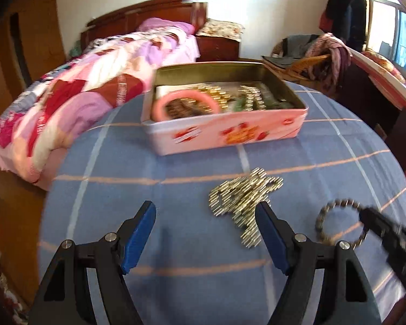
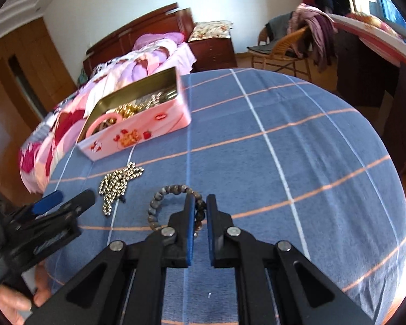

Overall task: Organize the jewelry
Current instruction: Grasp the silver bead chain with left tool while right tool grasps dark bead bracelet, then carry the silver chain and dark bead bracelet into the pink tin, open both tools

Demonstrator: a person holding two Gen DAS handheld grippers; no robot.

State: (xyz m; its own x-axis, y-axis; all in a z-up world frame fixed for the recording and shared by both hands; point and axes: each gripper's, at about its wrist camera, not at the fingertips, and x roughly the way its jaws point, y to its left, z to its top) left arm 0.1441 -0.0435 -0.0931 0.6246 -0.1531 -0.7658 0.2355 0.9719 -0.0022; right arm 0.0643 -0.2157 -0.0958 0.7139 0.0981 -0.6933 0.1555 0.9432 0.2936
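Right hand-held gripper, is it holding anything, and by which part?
The right hand-held gripper is closed on the bead bracelet, pinching the right side of its loop. The left hand-held gripper is open, holding nothing.

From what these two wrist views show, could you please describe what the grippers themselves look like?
Both match: the left gripper and the right gripper have matte black angular linkage arms with triangular cut-outs, round silver pivot bolts, and flat blue pads lining the jaws. In the right wrist view, the left one's body carries pale lettering, too blurred to read. No cables show.

Home bedroom: quilted bed (image 1: 67,94), wooden headboard (image 2: 138,29), nightstand (image 2: 213,48).
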